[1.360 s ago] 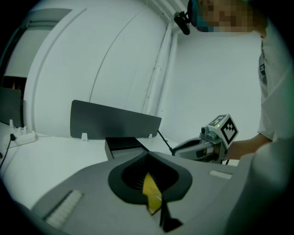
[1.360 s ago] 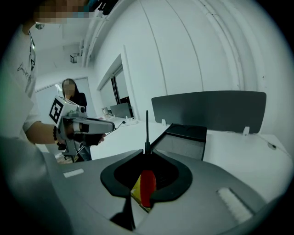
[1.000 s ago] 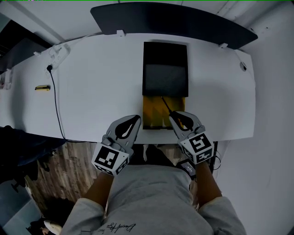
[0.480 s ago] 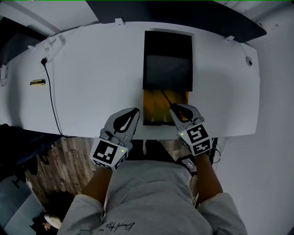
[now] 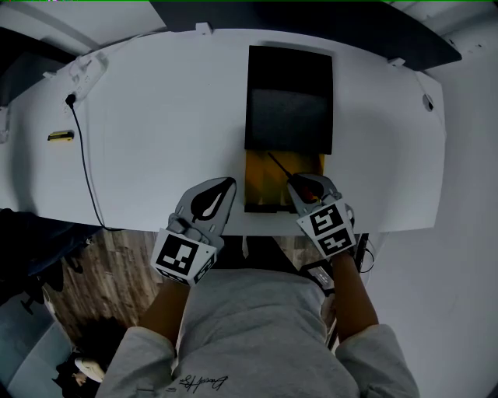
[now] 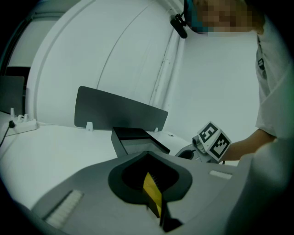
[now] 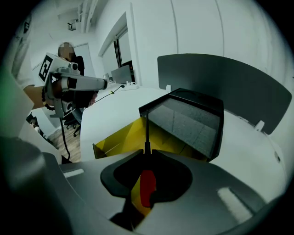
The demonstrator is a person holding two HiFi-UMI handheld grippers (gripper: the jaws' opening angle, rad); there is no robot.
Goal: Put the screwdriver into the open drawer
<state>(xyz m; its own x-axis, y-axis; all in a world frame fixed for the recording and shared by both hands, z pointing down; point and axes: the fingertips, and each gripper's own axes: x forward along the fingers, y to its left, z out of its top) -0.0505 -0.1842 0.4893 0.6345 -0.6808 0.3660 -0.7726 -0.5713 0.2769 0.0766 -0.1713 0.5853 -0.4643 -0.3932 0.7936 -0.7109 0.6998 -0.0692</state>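
My right gripper [image 5: 299, 183] is shut on the screwdriver [image 5: 282, 169]. Its red handle [image 7: 147, 186] sits between the jaws, and the thin dark shaft points forward toward the black drawer unit [image 5: 288, 97]. The shaft lies over the right part of the open yellow drawer [image 5: 261, 185], which sticks out of the unit toward me. From the right gripper view the yellow drawer [image 7: 121, 137] lies just under and ahead of the shaft. My left gripper [image 5: 226, 185] hovers left of the drawer over the table's front edge, shut with nothing in it.
The white table [image 5: 156, 132] carries a black cable [image 5: 84, 155], a power strip [image 5: 87, 68] and a small yellow item [image 5: 60, 137] at far left. A dark divider panel [image 5: 311, 15] stands behind the drawer unit. Wooden floor [image 5: 101, 264] shows below the table's edge.
My right gripper has edged forward with the screwdriver, so the shaft reaches further over the yellow drawer. The left gripper has barely moved.
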